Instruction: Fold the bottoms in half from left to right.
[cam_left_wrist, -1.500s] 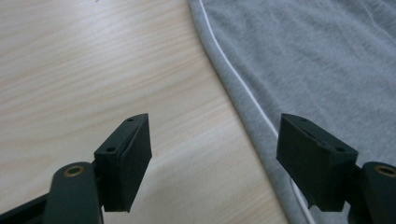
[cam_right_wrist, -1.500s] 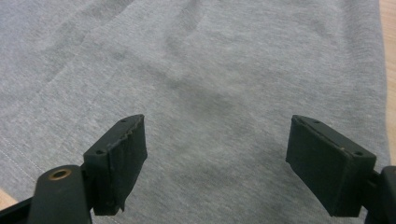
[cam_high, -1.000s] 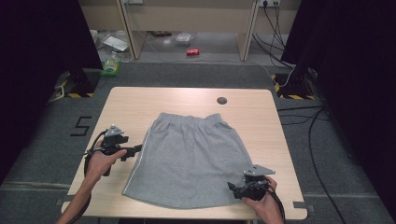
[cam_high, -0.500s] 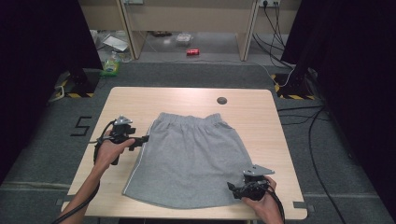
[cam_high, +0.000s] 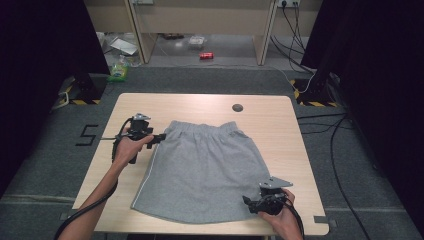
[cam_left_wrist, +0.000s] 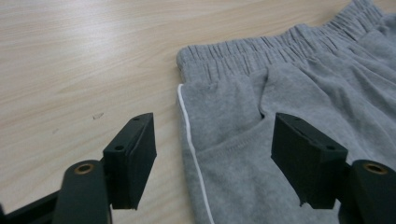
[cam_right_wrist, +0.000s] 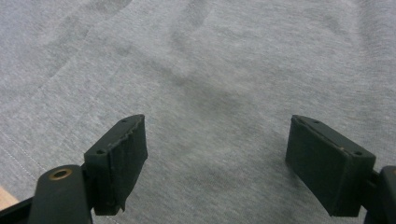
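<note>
The grey shorts (cam_high: 200, 170) lie flat on the wooden counter (cam_high: 280, 120), waistband toward the far edge. In the high view, the left hand-held gripper (cam_high: 159, 137) sits at the waistband's left corner, and the right hand-held gripper (cam_high: 248, 201) sits at the hem's right corner.

The left gripper view adds detail that the high view lacks: the gathered elastic waistband (cam_left_wrist: 261, 51), a white side stripe (cam_left_wrist: 191, 135) and a pocket opening (cam_left_wrist: 261, 116). The jaws stand apart, having just been closing, with the side edge of the shorts between them; no pad presses on the cloth.

The right gripper view shows the jaws spread wide above plain grey fabric, gripping nothing.

A small dark disc (cam_high: 237, 107) lies on the counter beyond the shorts.
</note>
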